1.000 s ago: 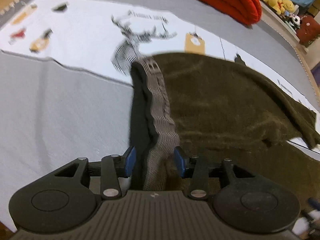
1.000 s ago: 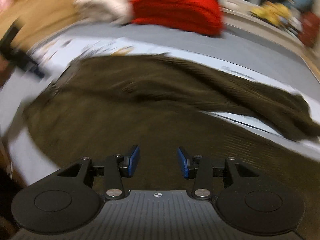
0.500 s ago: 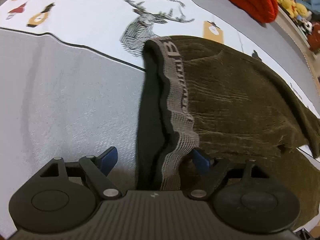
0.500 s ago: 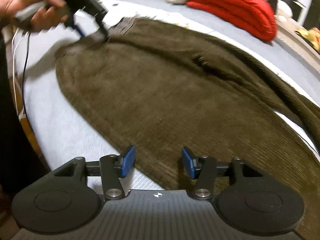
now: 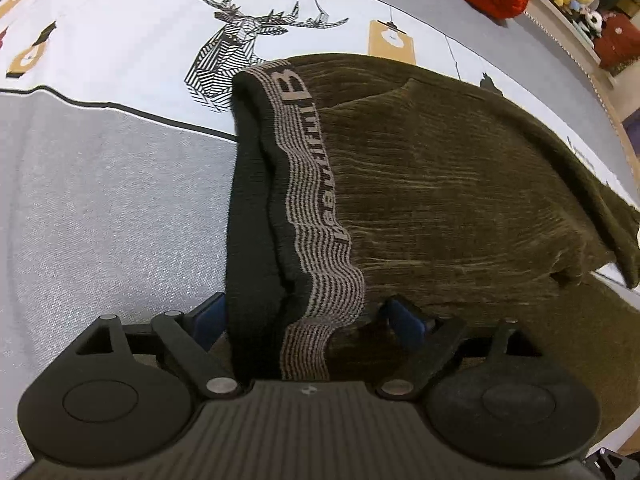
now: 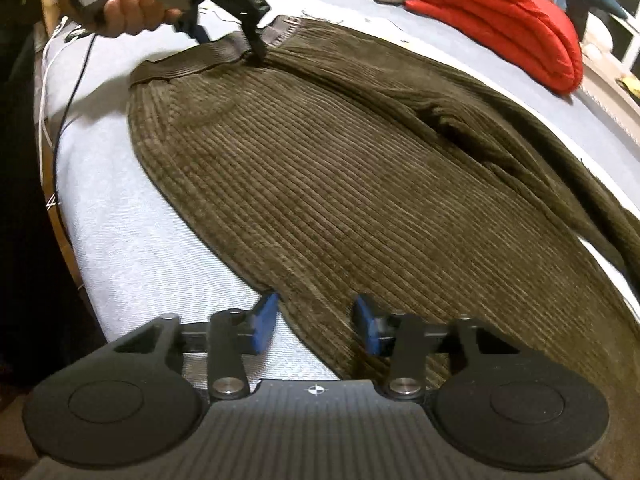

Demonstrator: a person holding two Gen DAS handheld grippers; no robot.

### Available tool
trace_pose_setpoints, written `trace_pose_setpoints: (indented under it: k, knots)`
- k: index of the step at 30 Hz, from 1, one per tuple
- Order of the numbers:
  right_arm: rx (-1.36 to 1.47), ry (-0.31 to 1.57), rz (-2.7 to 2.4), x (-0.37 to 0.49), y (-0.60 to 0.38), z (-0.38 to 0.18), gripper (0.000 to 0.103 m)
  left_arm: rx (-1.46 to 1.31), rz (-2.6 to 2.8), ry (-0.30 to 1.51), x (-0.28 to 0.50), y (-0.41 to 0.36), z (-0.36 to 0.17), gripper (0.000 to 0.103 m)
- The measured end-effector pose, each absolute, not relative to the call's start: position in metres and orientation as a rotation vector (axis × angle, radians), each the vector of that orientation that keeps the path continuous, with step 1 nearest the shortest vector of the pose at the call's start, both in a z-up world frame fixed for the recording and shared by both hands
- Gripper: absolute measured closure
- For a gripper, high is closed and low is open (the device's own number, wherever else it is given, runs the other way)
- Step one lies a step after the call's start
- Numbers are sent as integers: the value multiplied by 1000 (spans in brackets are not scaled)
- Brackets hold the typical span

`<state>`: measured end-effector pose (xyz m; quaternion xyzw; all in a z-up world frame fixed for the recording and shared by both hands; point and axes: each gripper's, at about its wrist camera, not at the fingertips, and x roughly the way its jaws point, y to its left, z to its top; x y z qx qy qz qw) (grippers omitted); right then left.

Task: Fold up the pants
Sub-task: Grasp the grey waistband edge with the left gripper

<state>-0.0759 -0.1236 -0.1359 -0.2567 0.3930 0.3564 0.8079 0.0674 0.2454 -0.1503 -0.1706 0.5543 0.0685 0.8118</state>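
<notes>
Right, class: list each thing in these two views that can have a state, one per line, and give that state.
pants: spread flat on the bed, not yet folded
waistband: lying between the left gripper's pads, not clamped
left gripper: open wide, jaws just opened
right gripper: open, jaws just closing, edge of the pants between its pads, not pressed
red blanket: folded, at the far side of the bed
bedsheet: spread flat under the pants

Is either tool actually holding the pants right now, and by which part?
Neither. The left tool is open with the pants' waistband lying loose between its pads. The right tool, closing, straddles the pants' near edge without pinching it.
</notes>
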Motion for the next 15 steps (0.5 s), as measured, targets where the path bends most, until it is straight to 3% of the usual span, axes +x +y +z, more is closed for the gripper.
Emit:
trace_pose_setpoints:
  k: [3, 6, 10, 15]
  knots:
    - [-571, 824, 778, -79, -121, -136, 82, -312, 158, 1188, 68, 238, -151, 20]
    - [-574, 816, 777, -79, -120, -134, 89, -246, 173, 1190, 67, 234, -149, 34]
    - [-573, 799, 785, -81, -120, -130, 92, -163, 160, 1174, 65, 224, -141, 60]
    - [-557, 769, 820, -85, -120, -123, 93, -128, 157, 1135, 56, 223, -124, 75]
